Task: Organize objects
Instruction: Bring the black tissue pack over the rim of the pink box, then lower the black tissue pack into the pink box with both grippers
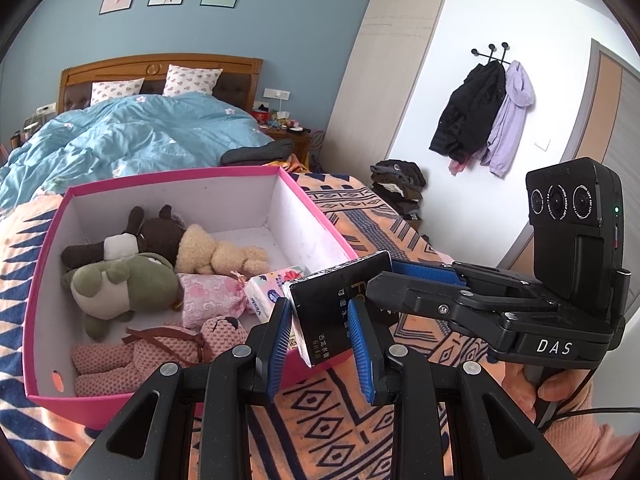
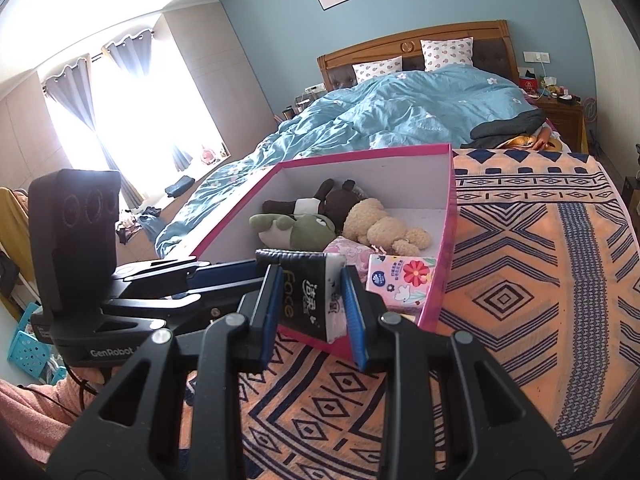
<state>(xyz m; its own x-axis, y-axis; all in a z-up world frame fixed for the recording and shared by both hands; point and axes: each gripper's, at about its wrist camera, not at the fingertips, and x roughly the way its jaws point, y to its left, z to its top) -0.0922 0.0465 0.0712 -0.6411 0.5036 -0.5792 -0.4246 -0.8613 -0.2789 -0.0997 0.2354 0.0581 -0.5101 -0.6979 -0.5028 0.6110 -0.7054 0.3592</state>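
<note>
So the pink box (image 1: 48,312) is sitting on the patterned bedspread (image 1: 344,408), and going left to right inside it there's a green plush (image 1: 120,284) with a dark brown plush (image 1: 156,232) lying behind it, a pink knit toy (image 1: 160,348) in the near corner, a beige teddy (image 1: 216,252), a pink floral pouch (image 1: 208,296) and a small flowery tissue pack (image 2: 400,280) against the right wall. Both grippers are holding the same black tissue pack (image 1: 336,304) right over the box's near-right corner. The left gripper (image 1: 320,340) is pointing forward and a bit up, its jaws pinching the pack's lower end. The right gripper (image 1: 404,276) is reaching in sideways from the right, jaws clamping the pack's upper end, with a hand (image 1: 552,388) in a pink sleeve wrapping its handle. From the right wrist view, the pack is sitting tilted between the blue pads (image 2: 354,312).
</note>
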